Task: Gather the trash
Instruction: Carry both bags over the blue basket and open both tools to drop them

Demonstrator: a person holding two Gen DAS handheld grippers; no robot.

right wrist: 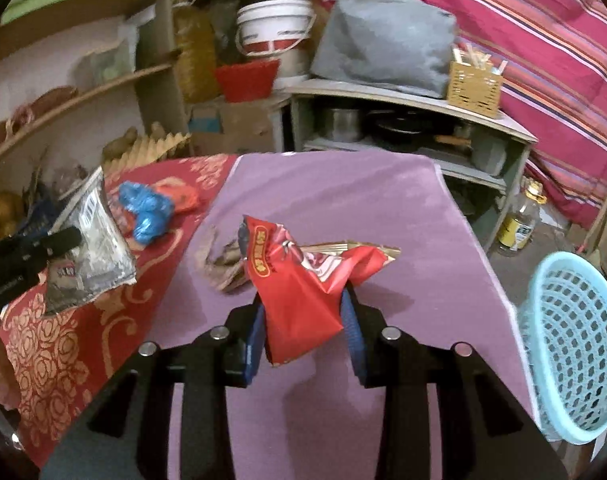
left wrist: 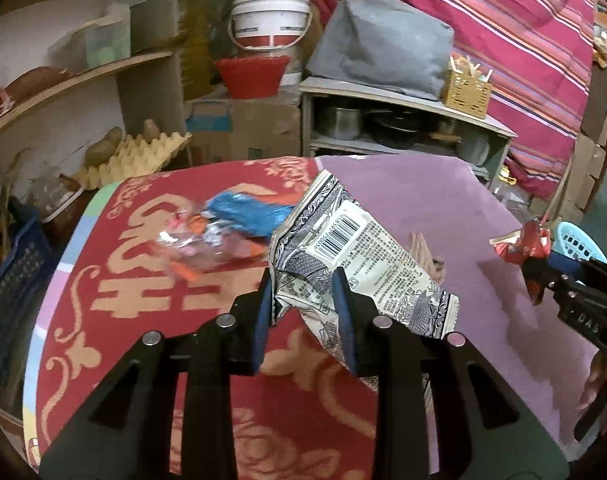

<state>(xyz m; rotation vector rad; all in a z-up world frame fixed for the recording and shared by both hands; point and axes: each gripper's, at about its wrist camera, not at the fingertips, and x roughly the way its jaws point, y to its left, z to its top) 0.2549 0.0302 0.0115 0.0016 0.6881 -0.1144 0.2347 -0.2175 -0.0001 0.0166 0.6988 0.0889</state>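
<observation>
My left gripper (left wrist: 303, 284) is shut on a black-and-white snack wrapper (left wrist: 363, 248) with a barcode, held above the red patterned cloth (left wrist: 143, 300). It also shows in the right wrist view (right wrist: 91, 248). My right gripper (right wrist: 303, 304) is shut on a red snack wrapper (right wrist: 299, 288), held above the purple cloth (right wrist: 343, 200); it shows at the right edge of the left wrist view (left wrist: 523, 244). A blue wrapper (right wrist: 147, 208), an orange wrapper (right wrist: 175, 194) and a clear wrapper (left wrist: 187, 244) lie on the red cloth. A brown crumpled wrapper (right wrist: 219, 256) lies on the purple cloth.
A light blue plastic basket (right wrist: 571, 344) stands on the floor right of the table. Behind the table are a grey shelf with pots (right wrist: 403, 128), a cardboard box (left wrist: 243, 128), an egg tray (left wrist: 139, 156) and a bottle (right wrist: 519, 220) on the floor.
</observation>
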